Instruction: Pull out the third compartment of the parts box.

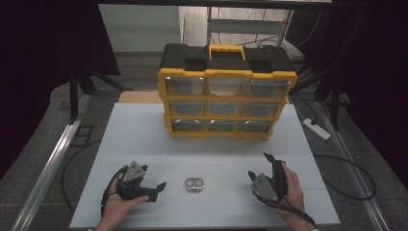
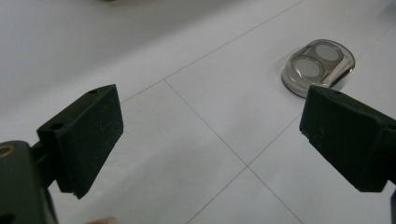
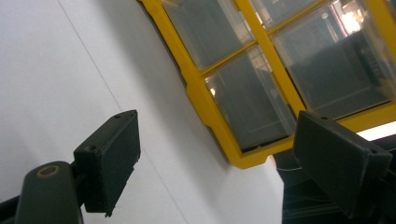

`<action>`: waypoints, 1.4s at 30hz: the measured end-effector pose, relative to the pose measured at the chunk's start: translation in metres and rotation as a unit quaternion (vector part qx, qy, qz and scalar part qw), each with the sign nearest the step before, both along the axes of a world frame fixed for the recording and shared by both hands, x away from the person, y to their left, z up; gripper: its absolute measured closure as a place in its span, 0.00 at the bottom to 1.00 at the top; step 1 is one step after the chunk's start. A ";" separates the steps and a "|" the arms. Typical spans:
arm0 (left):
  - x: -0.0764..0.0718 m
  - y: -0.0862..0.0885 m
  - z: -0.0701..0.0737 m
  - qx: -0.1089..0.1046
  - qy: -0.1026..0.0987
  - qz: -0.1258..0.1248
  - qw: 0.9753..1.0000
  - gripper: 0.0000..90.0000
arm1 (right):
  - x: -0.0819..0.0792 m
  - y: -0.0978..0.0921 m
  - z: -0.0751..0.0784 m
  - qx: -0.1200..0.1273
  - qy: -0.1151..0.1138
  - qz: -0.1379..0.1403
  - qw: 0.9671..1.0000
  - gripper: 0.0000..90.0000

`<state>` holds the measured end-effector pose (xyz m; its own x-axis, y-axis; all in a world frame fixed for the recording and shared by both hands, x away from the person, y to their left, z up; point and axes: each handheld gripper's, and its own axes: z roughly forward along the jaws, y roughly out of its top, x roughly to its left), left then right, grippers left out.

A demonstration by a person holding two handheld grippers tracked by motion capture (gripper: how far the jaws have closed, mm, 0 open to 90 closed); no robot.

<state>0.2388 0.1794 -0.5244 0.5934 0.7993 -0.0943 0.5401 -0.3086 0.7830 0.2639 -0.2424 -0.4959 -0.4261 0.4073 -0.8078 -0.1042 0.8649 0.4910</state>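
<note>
A small clear case with two round pieces inside lies on the white table, near the front middle. My left gripper rests just left of it, open, jaws pointing toward the case with nothing between them. The left gripper view puts the case ahead and to the right, just beyond the right jaw of the open gripper. To the right of the case my right gripper is open and empty. In its own view the right gripper points toward the organizer.
A yellow and black organizer with several clear drawers and a yellow handle stands at the back middle of the table. A white power strip lies on the floor at the right. Metal rails run along both sides.
</note>
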 end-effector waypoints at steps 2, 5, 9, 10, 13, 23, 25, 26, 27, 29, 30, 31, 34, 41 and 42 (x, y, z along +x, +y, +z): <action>0.000 0.000 0.000 0.000 0.000 0.000 1.000 0.07 | 0.000 0.001 0.000 0.001 -0.008 0.000 1.000 0.16; 0.000 0.000 0.000 0.000 0.000 0.000 1.000 0.07 | 0.001 0.003 0.002 -0.005 -0.015 0.002 1.000 0.16; 0.000 0.000 0.000 -0.001 0.000 0.001 1.000 0.07 | 0.002 0.003 0.007 -0.005 -0.022 0.003 1.000 0.16; 0.000 0.000 0.000 -0.001 0.000 0.001 1.000 0.07 | 0.002 0.004 0.008 -0.005 -0.023 0.002 1.000 0.16; 0.000 0.000 0.000 -0.002 0.000 0.002 1.000 0.07 | 0.003 0.004 0.012 -0.004 -0.026 0.001 1.000 0.16; 0.000 0.000 0.000 -0.001 0.000 0.000 1.000 0.07 | 0.005 0.004 0.023 -0.008 -0.041 -0.002 0.999 0.16; 0.000 0.000 0.000 -0.001 0.000 0.000 1.000 0.07 | 0.006 0.004 0.024 -0.009 -0.042 -0.002 0.999 0.16; 0.000 0.000 0.000 0.000 0.000 0.000 1.000 0.07 | 0.006 0.004 0.025 -0.010 -0.042 -0.001 0.999 0.16; 0.000 0.000 0.000 0.000 0.000 0.000 1.000 0.07 | 0.007 0.004 0.026 -0.011 -0.043 -0.002 0.999 0.16; 0.000 0.000 0.000 0.000 0.000 0.000 1.000 0.07 | 0.007 0.004 0.027 -0.011 -0.046 -0.001 0.999 0.16; 0.000 0.000 0.000 0.000 0.000 0.000 1.000 0.07 | 0.008 0.004 0.027 -0.011 -0.045 -0.002 0.999 0.17; 0.000 0.000 0.000 0.001 0.000 0.000 1.000 0.07 | 0.008 0.004 0.028 -0.011 -0.045 -0.002 0.999 0.16; 0.000 0.000 0.000 0.000 0.000 0.000 1.000 0.07 | 0.009 0.005 0.030 -0.016 -0.050 -0.003 0.999 0.16; 0.000 0.000 0.000 0.000 0.000 -0.001 1.000 0.07 | 0.013 0.005 0.035 -0.017 -0.056 -0.008 0.998 0.16; 0.000 0.000 0.000 0.000 0.000 0.000 1.000 0.07 | 0.013 0.005 0.036 -0.017 -0.055 -0.008 0.998 0.17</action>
